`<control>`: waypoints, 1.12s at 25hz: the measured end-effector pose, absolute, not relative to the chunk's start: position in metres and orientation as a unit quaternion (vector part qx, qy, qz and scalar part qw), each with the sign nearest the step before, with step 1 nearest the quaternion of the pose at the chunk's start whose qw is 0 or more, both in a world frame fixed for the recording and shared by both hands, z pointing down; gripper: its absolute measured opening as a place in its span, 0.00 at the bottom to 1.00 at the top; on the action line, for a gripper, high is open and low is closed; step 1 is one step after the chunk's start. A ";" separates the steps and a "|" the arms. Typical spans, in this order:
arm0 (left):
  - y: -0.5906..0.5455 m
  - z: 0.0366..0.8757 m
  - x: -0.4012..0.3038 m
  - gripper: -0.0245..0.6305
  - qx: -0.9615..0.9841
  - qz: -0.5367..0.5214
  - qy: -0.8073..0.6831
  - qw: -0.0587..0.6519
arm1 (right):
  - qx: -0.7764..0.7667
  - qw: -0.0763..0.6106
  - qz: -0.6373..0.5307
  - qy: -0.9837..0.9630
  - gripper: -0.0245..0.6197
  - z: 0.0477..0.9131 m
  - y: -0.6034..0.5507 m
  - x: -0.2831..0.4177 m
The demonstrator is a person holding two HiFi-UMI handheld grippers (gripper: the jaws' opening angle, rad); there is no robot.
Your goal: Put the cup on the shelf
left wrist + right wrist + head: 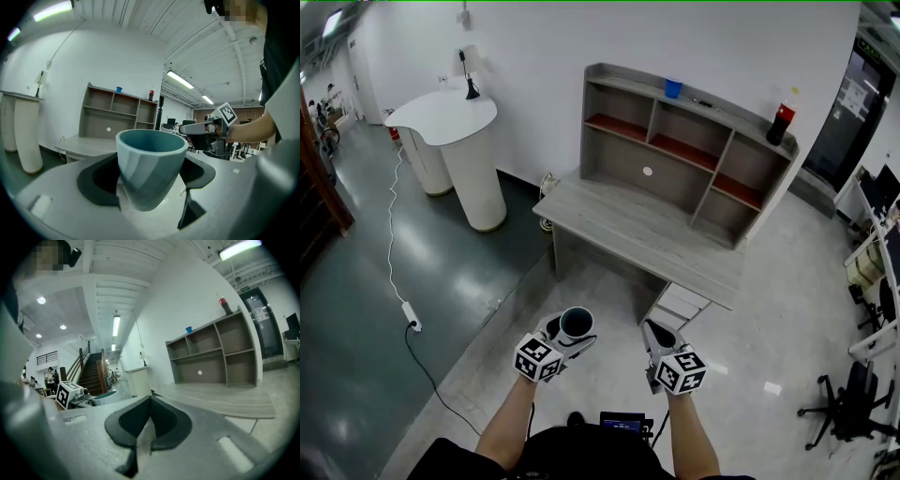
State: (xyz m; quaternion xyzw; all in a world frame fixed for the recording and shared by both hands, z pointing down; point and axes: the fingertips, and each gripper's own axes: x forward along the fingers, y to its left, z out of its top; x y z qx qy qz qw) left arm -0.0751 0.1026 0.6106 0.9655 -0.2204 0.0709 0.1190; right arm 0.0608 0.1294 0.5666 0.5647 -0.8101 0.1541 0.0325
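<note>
Staircase [91, 376]: right gripper view only | left gripper [562, 339] fingers [96, 183] clamp cup [150, 164] | right gripper [150, 401] closed, empty

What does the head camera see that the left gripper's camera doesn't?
Only the head view shows the power strip and its cable on the floor. Only the left gripper view shows the ceiling lights and the jaws pressing on the cup. Both show the cup, the shelf and the cola bottle on top of it.
</note>
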 end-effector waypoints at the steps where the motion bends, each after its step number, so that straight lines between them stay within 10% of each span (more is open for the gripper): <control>1: 0.099 0.612 -0.078 0.64 0.966 0.071 -0.220 0.120 | 0.565 0.033 0.156 -0.810 0.03 0.568 0.126 0.058; 28: -0.058 0.618 -0.049 0.64 0.957 0.075 -0.248 0.128 | 0.532 0.038 0.166 -0.829 0.03 0.576 -0.043 0.085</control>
